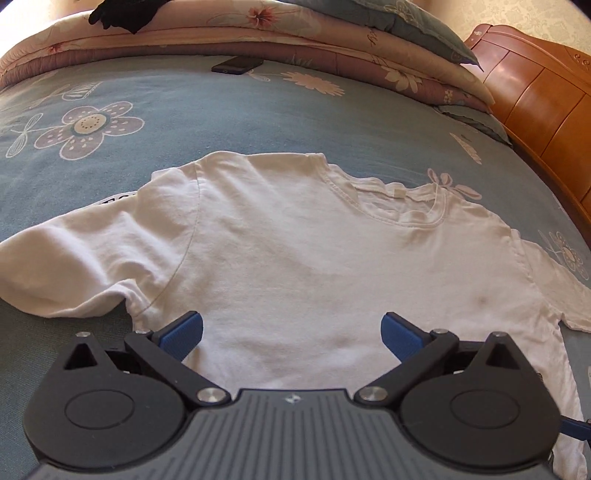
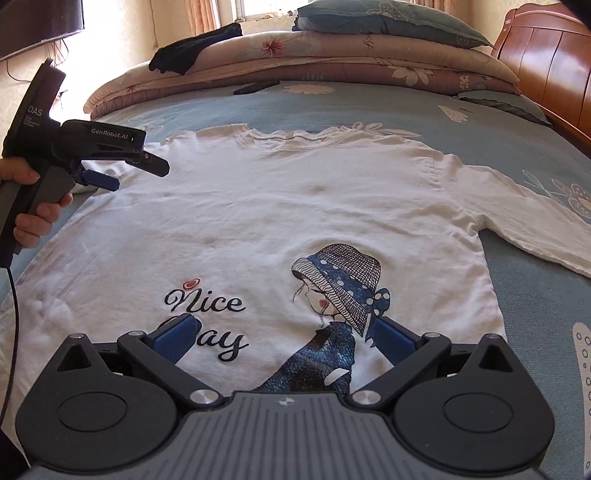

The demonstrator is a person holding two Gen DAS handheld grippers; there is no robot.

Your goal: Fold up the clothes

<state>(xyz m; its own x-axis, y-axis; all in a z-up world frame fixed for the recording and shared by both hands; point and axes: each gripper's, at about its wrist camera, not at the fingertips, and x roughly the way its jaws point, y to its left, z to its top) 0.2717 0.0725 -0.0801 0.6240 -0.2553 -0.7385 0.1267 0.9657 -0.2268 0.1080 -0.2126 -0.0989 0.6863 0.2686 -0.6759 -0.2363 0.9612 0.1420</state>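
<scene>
T-shirt (image 2: 295,206): white, spread flat and face up on the bed, collar toward the folded quilts, hem toward the cameras.
Print (image 2: 332,295): on the lower front, a figure in a netted hat with a blue dotted band, beside script lettering reading "Nice" over a partly hidden second word.
Sleeves: the right sleeve (image 2: 517,221) lay stretched out to the side over the sheet; the left sleeve (image 1: 74,266) lay rumpled, with a soft fold near the armpit.
Collar (image 1: 399,199): round neckline, slightly puckered, a small tag showing inside.
Bed sheet (image 1: 184,110): blue-grey with large pale flower patterns, under the whole shirt.
Left gripper (image 1: 291,334): hovered above the shirt's left chest area, its blue-padded fingers spread wide apart, with nothing between them. In the right wrist view it appeared side-on (image 2: 110,179) over the shoulder area.
Left hand (image 2: 33,206): wrapped around the grey handle of the left gripper, at the shirt's edge.
Right gripper (image 2: 286,338): poised over the printed lower front, jaws likewise wide, empty; whether the pads touched the cloth I could not tell.
Folded quilts (image 2: 314,55): stacked across the far side of the bed, floral pinkish-brown.
Pillow (image 2: 388,18): blue-grey, on top of the quilts.
Dark garment (image 2: 192,51): black, draped over the quilts' left end.
Phone (image 1: 236,63): dark, lying on the sheet just before the quilts, well apart from the shirt.
Headboard (image 2: 546,66): glossy orange-brown wood, at the right.
</scene>
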